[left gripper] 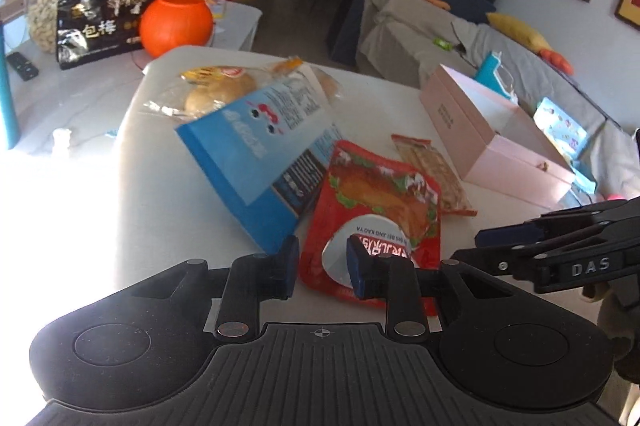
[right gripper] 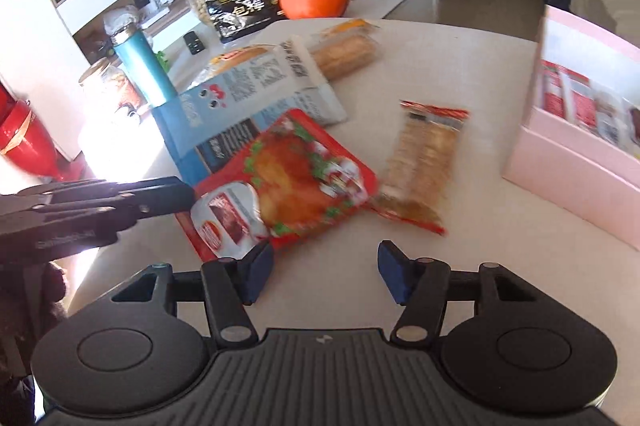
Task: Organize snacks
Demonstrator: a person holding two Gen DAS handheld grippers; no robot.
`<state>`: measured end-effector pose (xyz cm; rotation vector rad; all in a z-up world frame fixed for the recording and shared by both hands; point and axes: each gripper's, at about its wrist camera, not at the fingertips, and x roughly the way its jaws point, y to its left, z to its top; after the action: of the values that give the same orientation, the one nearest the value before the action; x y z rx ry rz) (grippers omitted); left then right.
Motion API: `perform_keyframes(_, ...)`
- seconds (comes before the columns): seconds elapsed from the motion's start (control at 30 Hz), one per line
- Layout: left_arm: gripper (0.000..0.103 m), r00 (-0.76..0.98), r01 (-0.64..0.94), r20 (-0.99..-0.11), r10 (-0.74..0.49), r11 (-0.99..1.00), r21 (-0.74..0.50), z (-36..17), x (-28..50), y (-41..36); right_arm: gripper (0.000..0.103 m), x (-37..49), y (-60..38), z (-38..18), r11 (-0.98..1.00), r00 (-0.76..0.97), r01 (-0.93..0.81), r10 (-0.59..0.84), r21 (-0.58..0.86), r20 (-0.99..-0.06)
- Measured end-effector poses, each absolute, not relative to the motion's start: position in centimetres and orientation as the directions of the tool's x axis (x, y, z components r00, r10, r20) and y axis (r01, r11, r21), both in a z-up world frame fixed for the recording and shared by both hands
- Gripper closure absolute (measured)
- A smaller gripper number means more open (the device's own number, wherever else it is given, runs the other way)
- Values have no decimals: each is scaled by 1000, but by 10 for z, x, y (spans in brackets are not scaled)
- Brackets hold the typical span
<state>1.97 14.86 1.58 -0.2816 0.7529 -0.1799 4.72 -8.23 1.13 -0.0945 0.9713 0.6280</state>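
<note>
Red snack pouch (left gripper: 372, 214) lies just ahead of the left hand-held gripper (left gripper: 322, 268), long axis pointing away; both hand-held grippers spread, right hand-held gripper (right gripper: 325, 272) beside it.

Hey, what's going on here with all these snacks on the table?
Someone holding two grippers is sorting snacks on a white table. The left gripper, open, hovers at the near edge of a red roast-duck pouch that overlaps a blue box. The right gripper is open and empty, near a cracker pack. A pink box stands open on the right.
</note>
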Motion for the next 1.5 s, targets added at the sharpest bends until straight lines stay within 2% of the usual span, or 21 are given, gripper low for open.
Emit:
perform_keyframes(0.13, 74, 685, 142, -647, -335, 933, -331, 10, 28, 123, 43, 42, -117, 13, 843, 425, -483, 462, 237, -778)
perform_keyframes(0.23, 74, 644, 221, -644, -412, 907, -359, 9, 30, 104, 36, 41, -137, 16, 862, 456, -442, 452, 246, -766)
perform_keyframes(0.3, 74, 636, 245, -635, -439, 895, -373, 10, 28, 99, 35, 41, -146, 16, 874, 477, -415, 447, 255, -757)
perform_keyframes(0.47, 74, 742, 80, -629, -233, 962, -262, 24, 18, 120, 28, 42, -135, 14, 882, 523, -408, 439, 238, -731)
perform_keyframes(0.5, 74, 749, 54, -631, -203, 967, -247, 26, 17, 127, 25, 42, -129, 13, 881, 529, -415, 438, 229, -727)
perform_keyframes(0.57, 74, 755, 14, -637, -155, 975, -221, 31, 17, 137, 24, 40, -111, 10, 874, 536, -438, 441, 209, -720)
perform_keyframes(0.67, 74, 749, -3, -649, -132, 979, -202, 31, 17, 143, 18, 41, -80, 3, 842, 518, -511, 462, 173, -719)
perform_keyframes(0.8, 74, 740, 10, -658, -138, 981, -195, 32, 18, 136, 16, 39, -49, -14, 829, 556, -559, 396, 24, -731)
perform_keyframes(0.87, 74, 737, 19, -660, -146, 981, -195, 32, 19, 133, 17, 31, -49, -16, 816, 574, -578, 395, -13, -718)
perform_keyframes(0.9, 74, 736, 22, -661, -148, 980, -196, 32, 20, 131, 21, 28, -51, -15, 811, 569, -585, 402, -9, -718)
perform_keyframes(0.93, 74, 735, 27, -661, -152, 980, -196, 31, 20, 129, 31, 26, -56, -13, 807, 565, -590, 408, -6, -717)
perform_keyframes(1.03, 74, 731, 43, -661, -168, 978, -202, 32, 21, 124, 53, 18, -78, -4, 798, 553, -602, 437, 22, -709)
perform_keyframes(1.43, 74, 691, 157, -662, -289, 955, -252, 38, 56, 84, 57, -2, -205, -4, 932, 650, -351, 316, 96, -691)
perform_keyframes(1.47, 74, 687, 165, -661, -302, 950, -264, 41, 65, 79, 56, -2, -213, -6, 940, 661, -327, 299, 94, -688)
perform_keyframes(1.5, 74, 685, 167, -657, -313, 946, -276, 43, 75, 75, 47, -3, -221, -7, 949, 674, -302, 283, 94, -683)
